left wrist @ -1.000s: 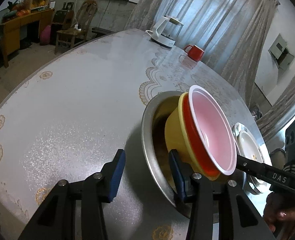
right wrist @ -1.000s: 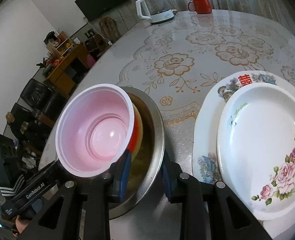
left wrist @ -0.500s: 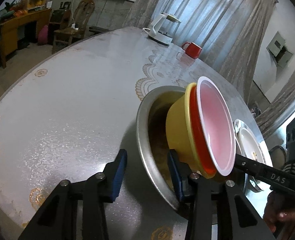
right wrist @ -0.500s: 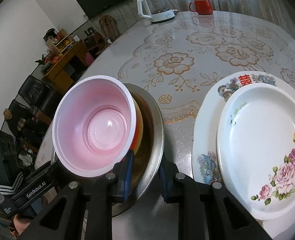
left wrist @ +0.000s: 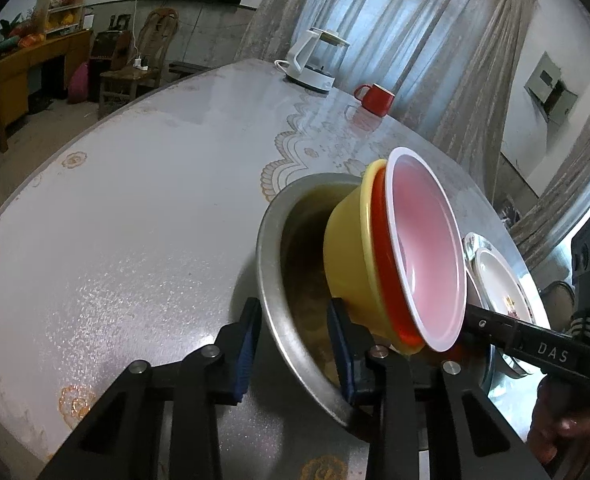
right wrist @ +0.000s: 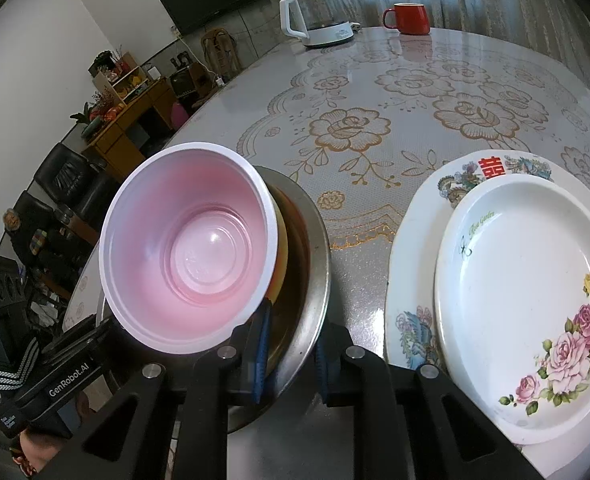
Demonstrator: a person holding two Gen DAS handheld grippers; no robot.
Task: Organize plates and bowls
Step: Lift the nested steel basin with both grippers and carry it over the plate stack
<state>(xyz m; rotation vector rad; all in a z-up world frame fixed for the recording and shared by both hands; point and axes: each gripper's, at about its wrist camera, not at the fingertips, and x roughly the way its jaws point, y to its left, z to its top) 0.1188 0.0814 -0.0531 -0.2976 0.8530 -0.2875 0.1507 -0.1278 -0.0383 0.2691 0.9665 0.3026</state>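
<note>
A steel basin [left wrist: 295, 344] [right wrist: 315, 272] holds a nested stack: a yellow bowl [left wrist: 347, 256], a red bowl [left wrist: 387, 280] and a pink bowl [left wrist: 427, 248] [right wrist: 191, 244]. The basin and stack are tilted steeply. My left gripper [left wrist: 295, 344] straddles the basin's near rim, one finger outside, one inside. My right gripper [right wrist: 291, 352] straddles the opposite rim the same way. Both sets of jaws stand close around the rim; I cannot see whether the pads touch it. A small white rose plate [right wrist: 527, 304] lies on a larger flowered plate [right wrist: 419, 320] to the right.
A white kettle [right wrist: 315, 20] [left wrist: 315, 64] and a red mug [right wrist: 409, 18] [left wrist: 375, 98] stand at the far side of the round table [right wrist: 415, 112]. Chairs and a wooden desk [left wrist: 27, 72] stand beyond the table's left edge.
The basin with its stacked bowls has tilted up further. Both grippers' jaws have narrowed around the basin's rim.
</note>
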